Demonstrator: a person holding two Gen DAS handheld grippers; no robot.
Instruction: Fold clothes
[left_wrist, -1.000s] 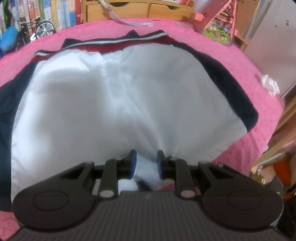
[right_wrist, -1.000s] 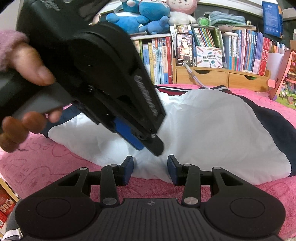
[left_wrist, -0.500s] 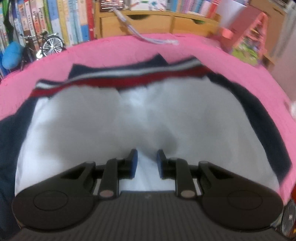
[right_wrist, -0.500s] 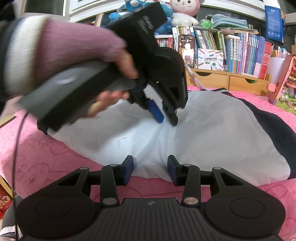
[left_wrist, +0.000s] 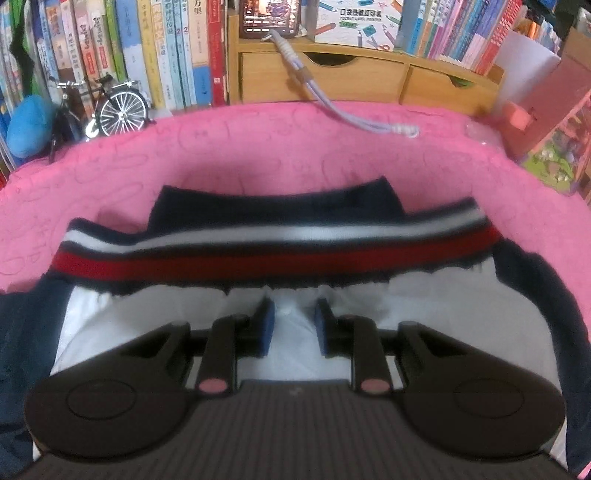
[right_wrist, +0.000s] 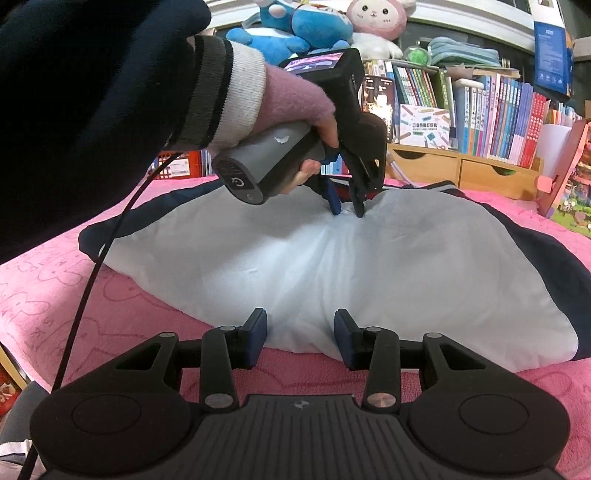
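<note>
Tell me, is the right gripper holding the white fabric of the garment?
No. The right gripper stands open at the near edge of the white fabric, its pads apart and pinching nothing.

The left gripper (right_wrist: 349, 213) tilts steeply down at the far side, its blue-padded fingers (left_wrist: 266, 325) pinching a small bunch of white cloth. The left hand (right_wrist: 314, 147), in a pink cuff under a dark sleeve (right_wrist: 92, 110), grips its grey handle. The right gripper (right_wrist: 300, 338) sits near, low and nearly level, its jaws parted and holding nothing.
</note>
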